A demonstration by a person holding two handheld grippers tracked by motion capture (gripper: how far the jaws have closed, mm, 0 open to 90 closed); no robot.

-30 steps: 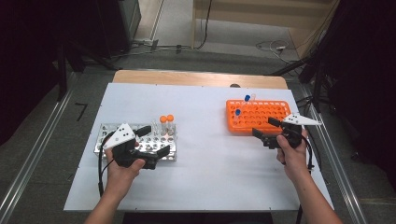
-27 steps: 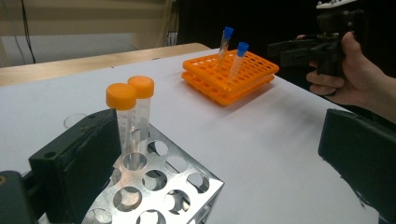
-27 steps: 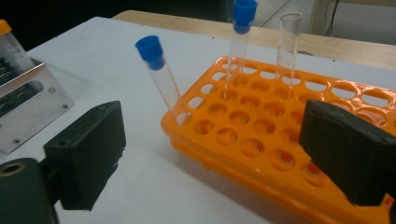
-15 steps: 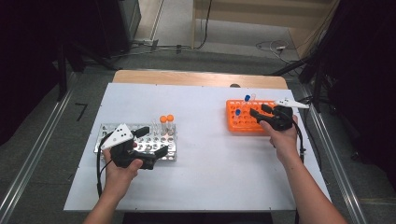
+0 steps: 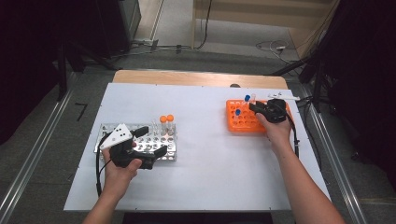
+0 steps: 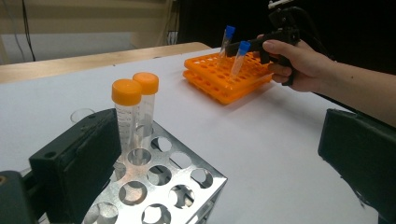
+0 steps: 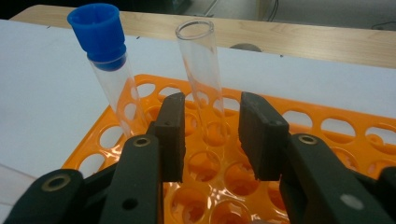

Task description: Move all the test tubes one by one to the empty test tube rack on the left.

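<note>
Now the right gripper (image 7: 210,135) hangs over the orange rack (image 5: 243,122) near the table's right edge, and its jaws have just been closing; the uncapped clear tube (image 7: 203,74) stands between them with a gap on both sides, so the pads do not press it yet. That tube stands nearly upright in a rack hole, its long axis vertical with a slight lean, open mouth upward. Just beside it, toward the rack's far-left corner, a blue-capped tube (image 7: 105,60) leans a little, cap up. The rack sits close to the table's far right corner, with the bare wooden strip (image 5: 196,77) of the far edge just beyond. Between this rack and the metal rack (image 5: 161,148) near the table's left edge lies a wide stretch of bare white table (image 5: 210,163), free for movement. The left gripper (image 5: 152,140) rests at the metal rack with its jaws spread wide and nothing clamped; two orange-capped tubes (image 6: 135,112) stand upright in that rack's far row.
</note>
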